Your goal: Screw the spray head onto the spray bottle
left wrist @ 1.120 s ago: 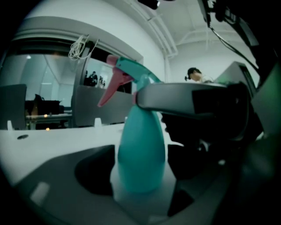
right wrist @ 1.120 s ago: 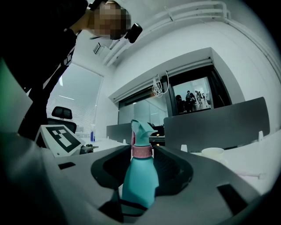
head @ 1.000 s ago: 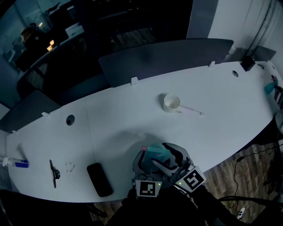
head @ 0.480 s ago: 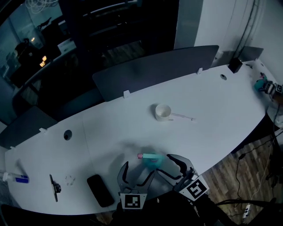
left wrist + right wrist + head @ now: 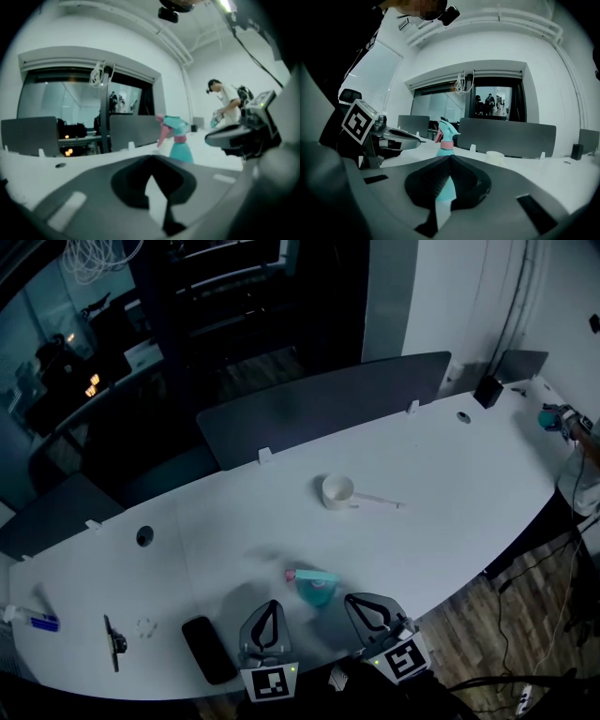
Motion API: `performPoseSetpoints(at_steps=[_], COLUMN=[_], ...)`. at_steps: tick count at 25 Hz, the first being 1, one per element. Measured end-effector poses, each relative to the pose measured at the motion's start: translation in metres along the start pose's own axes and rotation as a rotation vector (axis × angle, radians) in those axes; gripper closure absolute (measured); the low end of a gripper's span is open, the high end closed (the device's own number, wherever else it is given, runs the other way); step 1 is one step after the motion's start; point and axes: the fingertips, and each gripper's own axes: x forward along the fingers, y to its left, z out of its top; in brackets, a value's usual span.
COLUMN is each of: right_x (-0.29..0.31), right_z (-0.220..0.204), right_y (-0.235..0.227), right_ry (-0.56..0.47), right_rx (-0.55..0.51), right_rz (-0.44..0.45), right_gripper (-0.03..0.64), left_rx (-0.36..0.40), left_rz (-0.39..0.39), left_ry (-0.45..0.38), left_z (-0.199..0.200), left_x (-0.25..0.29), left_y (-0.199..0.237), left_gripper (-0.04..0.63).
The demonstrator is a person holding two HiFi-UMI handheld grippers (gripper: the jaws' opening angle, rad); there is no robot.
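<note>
Both the left tongs (image 5: pixel 270 607) and the right tongs (image 5: pixel 354 602) have just closed, jaws together with nothing between them. The bottle (image 5: pixel 317 591) stands upright on the surface (image 5: pixel 450 465), between the two and just ahead of their tips, touching neither. The spray head (image 5: pixel 447 127) sits on top above a pink collar (image 5: pixel 446 145). It looks like thin, smooth plastic, so probably light, easy to tip and a little squashy. One tongs would best pinch the body low down while the other turns the collar, not the trigger (image 5: pixel 161 133), which would likely flex.
</note>
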Motion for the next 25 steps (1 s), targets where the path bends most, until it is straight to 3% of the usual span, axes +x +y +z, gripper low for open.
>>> performPoseSetpoints(at_steps=[5, 11, 17, 21, 25], right_x=[-0.024, -0.08, -0.13, -0.154, -0.17], right_z=[0.013, 0.015, 0.012, 0.017, 0.017], right_y=[-0.005, -0.013, -0.015, -0.003, 0.009], right_ry=[-0.053, -0.087, -0.127, -0.16, -0.169], right_rx=[-0.005, -0.037, -0.009, -0.007, 0.005], right_rz=[0.041, 0.099, 0.119, 0.151, 0.174], right_gripper=[0.612, 0.612, 0.612, 0.612, 0.612], left_rx=[0.014, 0.013, 0.019, 0.059, 0.04], left_rz=[0.087, 0.239, 0.309, 0.361, 0.415], left_ry=[-0.023, -0.051, -0.06, -0.055, -0.052], left_z=[0.018, 0.036, 0.045, 0.049, 0.049], left_x=[-0.016, -0.055, -0.101, -0.13, -0.153], left_y=[-0.019, -0.073, -0.128, -0.143, -0.148], left_gripper=[0.594, 0.592, 0.592, 0.592, 0.594])
